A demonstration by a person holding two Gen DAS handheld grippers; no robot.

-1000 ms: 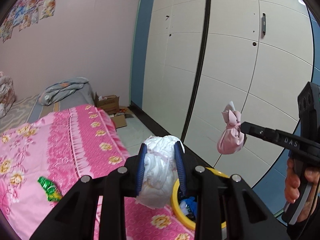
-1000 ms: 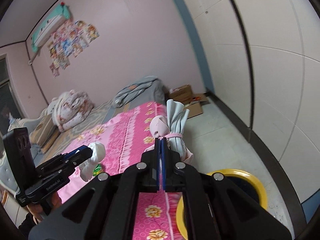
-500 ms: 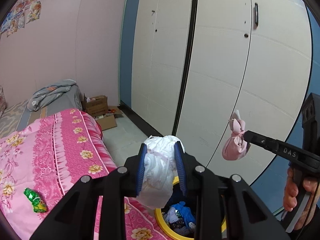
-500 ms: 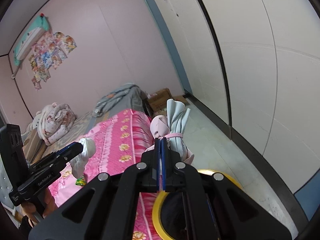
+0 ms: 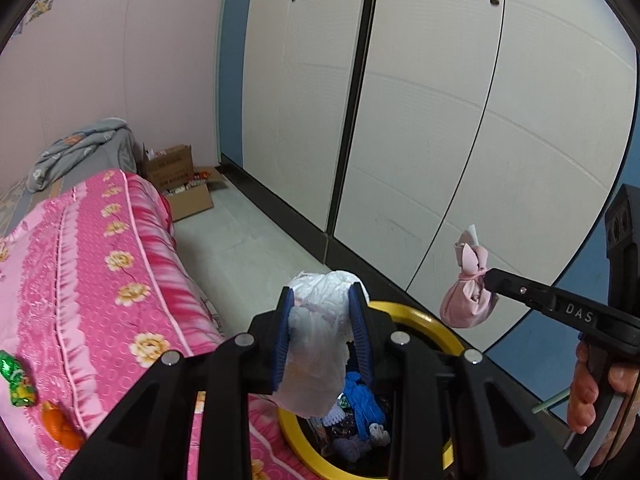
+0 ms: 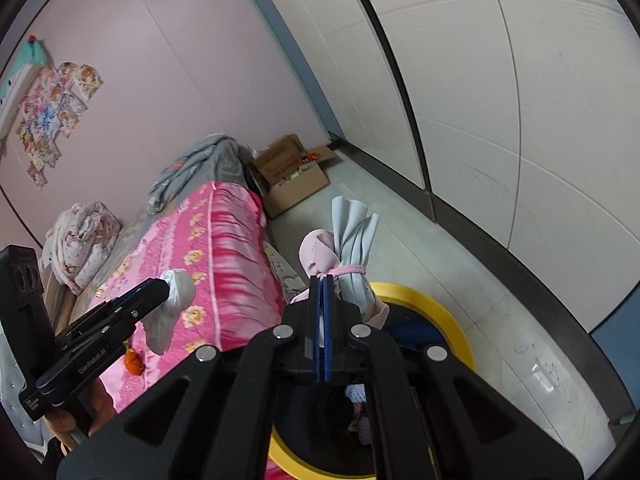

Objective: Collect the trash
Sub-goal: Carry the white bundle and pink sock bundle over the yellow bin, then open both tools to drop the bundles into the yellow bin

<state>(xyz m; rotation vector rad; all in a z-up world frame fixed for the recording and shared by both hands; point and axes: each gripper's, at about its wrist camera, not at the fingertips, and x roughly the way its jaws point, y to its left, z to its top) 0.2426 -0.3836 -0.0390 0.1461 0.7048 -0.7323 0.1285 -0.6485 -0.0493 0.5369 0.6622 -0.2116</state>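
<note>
- Wrappers on the pink bedspread [image 5: 80,280]: a green foil wrapper [image 5: 16,378] and an orange scrap [image 5: 60,426] lie well to the left of the left gripper's fingers, apart from each other and not yet collected. Both look thin, light and crinkly, so a pinch across the middle should serve.
- Left gripper [image 5: 322,334]: fingers clenched on a white crumpled wad [image 5: 314,352], held at its upper half, the lower half hanging free below the pads. The wad looks soft, light and compressible; it would likely drop cleanly once released.
- Yellow-rimmed bin [image 5: 420,320]: directly beyond and beneath the left fingers, already holding blue and white scraps. The wad hangs over its near rim.
- Pink tied bundle [image 5: 466,304]: hangs from the tip of the right gripper [image 6: 322,280], to the right of the left fingers and over the bin's far side. Fingers are pressed together on the knotted neck, just under the pink tie, with the grey-blue tail [image 6: 354,232] standing above. The bundle looks soft and light; the cinched neck seems the firmest hold.
</note>
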